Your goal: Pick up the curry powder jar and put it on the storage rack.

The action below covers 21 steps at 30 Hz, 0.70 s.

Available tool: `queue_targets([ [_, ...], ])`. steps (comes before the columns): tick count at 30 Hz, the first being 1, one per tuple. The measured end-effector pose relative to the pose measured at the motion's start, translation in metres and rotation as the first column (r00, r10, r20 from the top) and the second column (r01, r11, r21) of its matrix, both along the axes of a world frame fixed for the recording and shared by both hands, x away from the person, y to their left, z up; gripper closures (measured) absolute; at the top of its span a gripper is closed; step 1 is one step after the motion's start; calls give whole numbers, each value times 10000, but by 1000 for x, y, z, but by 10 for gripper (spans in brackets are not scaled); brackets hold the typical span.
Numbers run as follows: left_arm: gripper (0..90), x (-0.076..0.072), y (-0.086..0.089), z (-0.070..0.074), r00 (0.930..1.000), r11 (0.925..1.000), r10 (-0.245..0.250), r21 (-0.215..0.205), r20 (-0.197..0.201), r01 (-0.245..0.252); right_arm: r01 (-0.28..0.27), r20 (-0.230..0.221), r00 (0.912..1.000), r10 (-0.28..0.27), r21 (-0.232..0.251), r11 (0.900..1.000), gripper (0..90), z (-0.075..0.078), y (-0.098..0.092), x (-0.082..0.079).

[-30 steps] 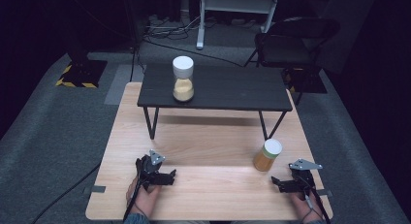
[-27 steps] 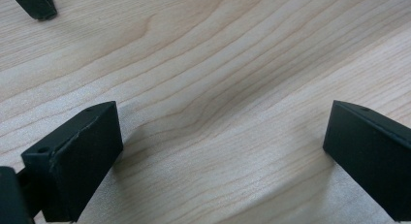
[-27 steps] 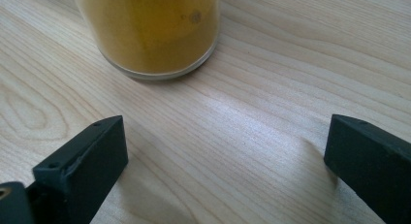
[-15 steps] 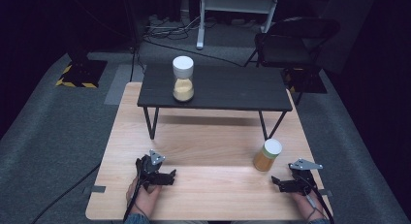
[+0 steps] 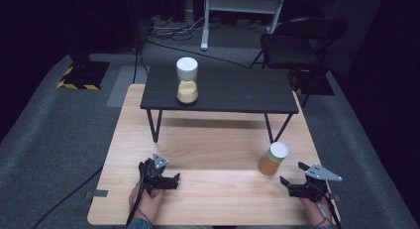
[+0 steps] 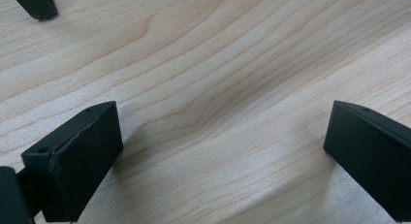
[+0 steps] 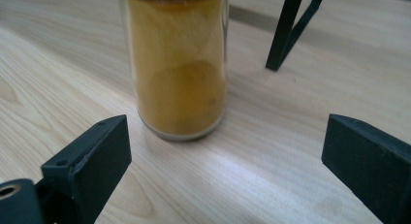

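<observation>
Right claw [image 5: 293, 185]: jaws spread wide, nothing between the pads. Jaws have just eased in a touch, then settled; the gap is empty. It sits low over the table [image 5: 218, 140] near the front right corner, pointing left toward the jar [image 5: 273, 158]. In the right gripper view the jar [image 7: 175, 64] stands upright just ahead of the jaws, nearer the left one, apart from both. Yellow-orange powder inside, white lid in the high view. A black leg [image 7: 291, 30] of the small stand rises behind the jar to its right.

Left claw [image 5: 171, 181]: jaws also spread, nothing gripped. In the left gripper view there is bare wood [image 6: 218, 88] between the jaws, with a dark leg tip [image 6: 36, 3] at top left. It rests low at the table's front left, well apart from the jar.

Farther out: black stand [image 5: 220, 90] on the far half of the table. A second jar [image 5: 187, 81] with a white lid stands upright on its left part. Chair [image 5: 297, 40] on the floor behind.
</observation>
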State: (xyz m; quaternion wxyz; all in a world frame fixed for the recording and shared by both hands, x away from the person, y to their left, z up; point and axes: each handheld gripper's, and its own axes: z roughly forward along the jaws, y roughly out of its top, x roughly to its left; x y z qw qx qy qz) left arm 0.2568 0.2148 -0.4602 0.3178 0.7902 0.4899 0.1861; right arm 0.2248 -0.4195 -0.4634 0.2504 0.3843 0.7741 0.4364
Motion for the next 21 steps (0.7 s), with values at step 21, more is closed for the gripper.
queue_targets([
  [21,3,-1,-1,0,10000,10000,83,20,30,-83,-375,799,9963,314,757,9964,63,11,10,2],
])
